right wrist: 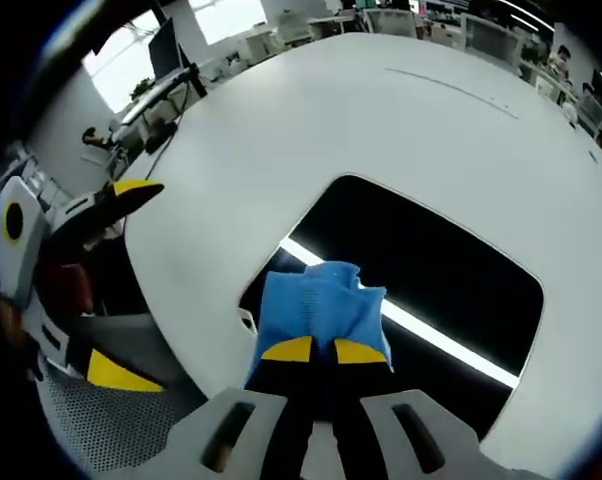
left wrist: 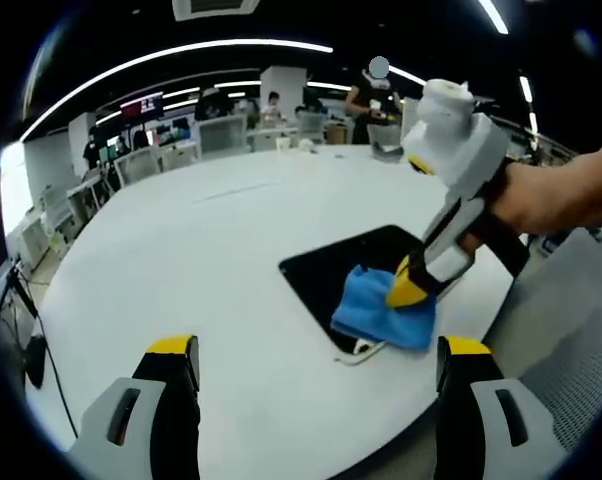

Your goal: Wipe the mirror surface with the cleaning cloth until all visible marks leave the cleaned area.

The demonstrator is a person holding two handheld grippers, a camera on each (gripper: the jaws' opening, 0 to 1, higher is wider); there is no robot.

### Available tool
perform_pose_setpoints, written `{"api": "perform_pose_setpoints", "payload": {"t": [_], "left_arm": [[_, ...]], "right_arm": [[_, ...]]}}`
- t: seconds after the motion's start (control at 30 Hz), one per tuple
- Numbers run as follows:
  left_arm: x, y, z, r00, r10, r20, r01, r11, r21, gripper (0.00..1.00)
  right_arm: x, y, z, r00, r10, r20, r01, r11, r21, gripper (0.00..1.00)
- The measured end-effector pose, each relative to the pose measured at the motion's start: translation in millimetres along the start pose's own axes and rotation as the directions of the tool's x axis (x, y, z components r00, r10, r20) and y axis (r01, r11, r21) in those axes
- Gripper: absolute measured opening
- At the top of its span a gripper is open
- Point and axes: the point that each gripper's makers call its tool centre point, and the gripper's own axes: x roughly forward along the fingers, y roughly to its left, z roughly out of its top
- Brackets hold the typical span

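- My right claw (right wrist: 323, 352) pinches the cloth (right wrist: 319, 308), pressing it on the mirror's (right wrist: 431, 260) near corner.
- My left claw (left wrist: 316, 365) hangs spread, near the table (left wrist: 201, 260) edge, apart from the mirror.

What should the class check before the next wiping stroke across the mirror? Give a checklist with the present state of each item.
1. Right tongs shut on the blue cloth: ok.
2. Cloth lying on the mirror: ok.
3. Mirror flat on the white table: ok.
4. Left tongs open and off the mirror: ok.
5. Marks left on the mirror: cannot tell; it shows a dark reflection with a light strip.
6. Mirror and cloth both in sight: ok.
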Motion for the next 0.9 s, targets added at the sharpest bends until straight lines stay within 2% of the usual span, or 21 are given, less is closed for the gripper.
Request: {"api": "perform_pose_setpoints", "payload": {"t": [0.9], "left_arm": [[2.7, 2.8, -3.1, 1.0, 0.004, -0.002, -0.004, 1.0, -0.008, 0.99]], "right_arm": [[-1.6, 5.2, -6.2, 1.0, 0.018, 0.006, -0.018, 1.0, -0.003, 0.0]]}}
